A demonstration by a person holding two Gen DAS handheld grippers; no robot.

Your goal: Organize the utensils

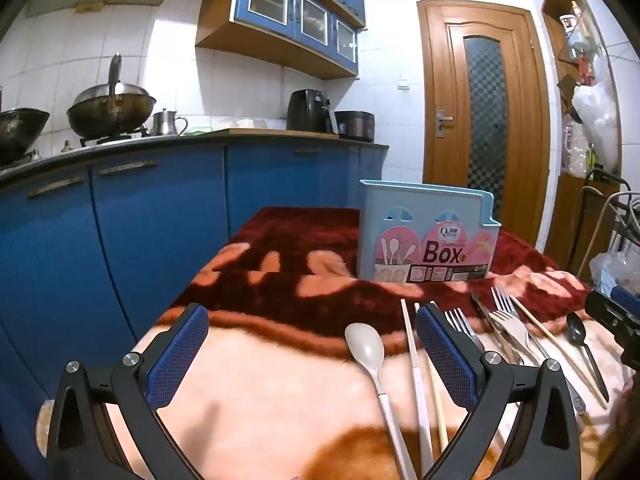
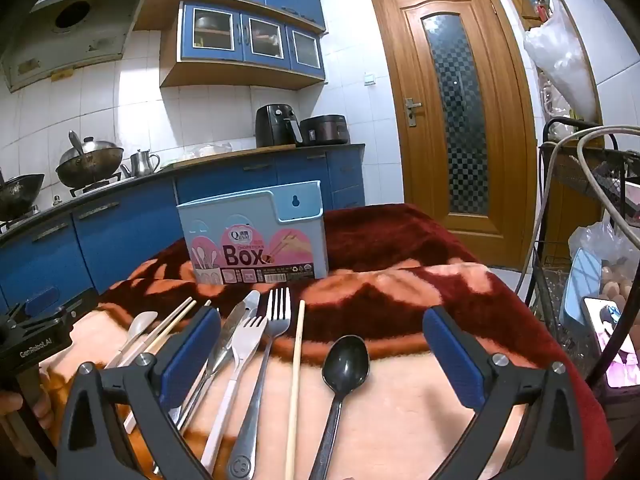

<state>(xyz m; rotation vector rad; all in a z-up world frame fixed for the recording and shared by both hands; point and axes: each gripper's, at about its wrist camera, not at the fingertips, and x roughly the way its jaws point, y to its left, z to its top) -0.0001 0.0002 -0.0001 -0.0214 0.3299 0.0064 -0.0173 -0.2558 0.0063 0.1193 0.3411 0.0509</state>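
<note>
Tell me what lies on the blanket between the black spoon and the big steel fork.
One wooden chopstick lies alone between the black spoon and the steel fork, roughly parallel to both; the right wrist view shows it most clearly. The rest is bare blanket.

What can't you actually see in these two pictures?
- Inside of the blue utensil box: both views, hidden by its front wall.
- Lower handles of the black spoon and white spoon: cut off by the frame's bottom edge.
- Knife: partly behind the right gripper's finger.
</note>
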